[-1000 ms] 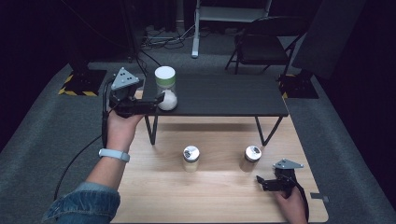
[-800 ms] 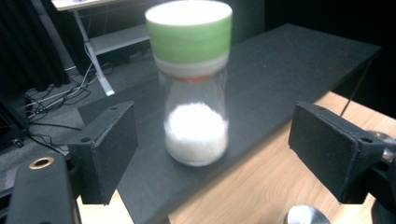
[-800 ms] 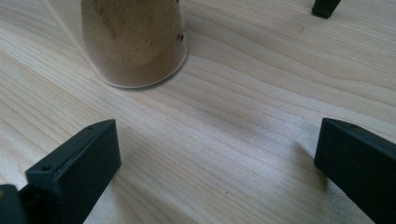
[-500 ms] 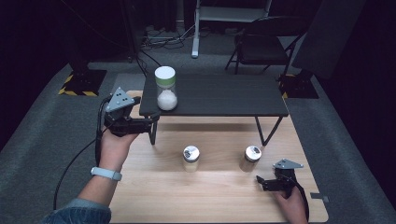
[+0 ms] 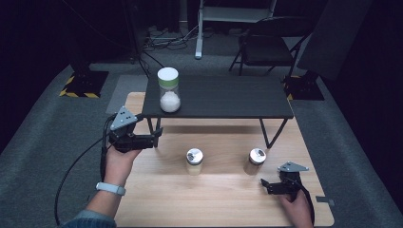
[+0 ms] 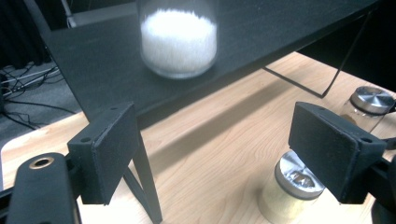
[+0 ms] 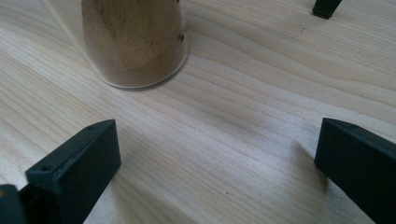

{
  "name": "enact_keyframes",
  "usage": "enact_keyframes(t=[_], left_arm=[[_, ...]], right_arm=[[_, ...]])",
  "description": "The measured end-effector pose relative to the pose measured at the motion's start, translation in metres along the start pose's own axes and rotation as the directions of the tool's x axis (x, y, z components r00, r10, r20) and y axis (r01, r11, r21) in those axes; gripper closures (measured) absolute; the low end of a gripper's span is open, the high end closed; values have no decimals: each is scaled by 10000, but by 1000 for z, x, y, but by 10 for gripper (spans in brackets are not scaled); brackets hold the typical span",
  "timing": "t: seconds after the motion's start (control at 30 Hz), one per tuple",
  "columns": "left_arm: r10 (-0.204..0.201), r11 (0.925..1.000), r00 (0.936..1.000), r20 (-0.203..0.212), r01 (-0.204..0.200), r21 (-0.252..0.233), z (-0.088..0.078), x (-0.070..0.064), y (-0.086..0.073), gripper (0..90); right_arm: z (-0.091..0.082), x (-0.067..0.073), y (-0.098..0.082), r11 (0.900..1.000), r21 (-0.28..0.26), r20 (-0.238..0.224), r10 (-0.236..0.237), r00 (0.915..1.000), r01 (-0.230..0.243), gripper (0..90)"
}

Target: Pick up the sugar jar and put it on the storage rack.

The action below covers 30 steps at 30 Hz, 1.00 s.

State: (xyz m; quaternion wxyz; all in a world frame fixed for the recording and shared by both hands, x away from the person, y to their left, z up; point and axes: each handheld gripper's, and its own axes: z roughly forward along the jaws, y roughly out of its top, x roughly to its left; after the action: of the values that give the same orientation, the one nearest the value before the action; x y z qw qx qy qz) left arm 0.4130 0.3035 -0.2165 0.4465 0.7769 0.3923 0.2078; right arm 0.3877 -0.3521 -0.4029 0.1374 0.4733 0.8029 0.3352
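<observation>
Hovering with jaws apart and empty, left gripper (image 5: 153,139) is aiming at the near jar (image 5: 194,161) on the table (image 5: 214,204) — shelf leg (image 5: 157,127) is risking a snag; right gripper (image 5: 264,185) is resting open.

Dark studio lab (floor cables (image 5: 166,38), hazard tape (image 5: 78,93)).

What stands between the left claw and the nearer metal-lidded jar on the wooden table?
Nothing visible. The left claw hangs open beside the front left leg of the black shelf, and bare wood lies between it and the jar. In the left gripper view, that leg is by the left jaw, not across the path.
</observation>
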Motion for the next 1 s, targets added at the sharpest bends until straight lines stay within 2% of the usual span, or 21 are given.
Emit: enact_keyframes(t=[0.3,0.5,0.67,0.83,1.0], left_arm=[[-223,9993,9997,54,221,298,10,0,-26,158],[-123,9984,9998,-126,130,542,18,-8,-43,163],[-81,9957,10000,3,80,926,30,-12,-56,163],[111,9944,9999,-3,-110,1054,37,-20,-70,177],[204,9893,9998,87,-214,1441,48,-24,-82,178]], right_arm=[[0,0,0,10000,4,-3,1,10000,-1,1],[0,0,0,10000,3,-2,-2,10000,2,1],[0,0,0,10000,6,3,7,10000,-7,1],[0,0,0,10000,7,3,9,10000,-9,1],[0,0,0,10000,7,4,9,10000,-9,1]])
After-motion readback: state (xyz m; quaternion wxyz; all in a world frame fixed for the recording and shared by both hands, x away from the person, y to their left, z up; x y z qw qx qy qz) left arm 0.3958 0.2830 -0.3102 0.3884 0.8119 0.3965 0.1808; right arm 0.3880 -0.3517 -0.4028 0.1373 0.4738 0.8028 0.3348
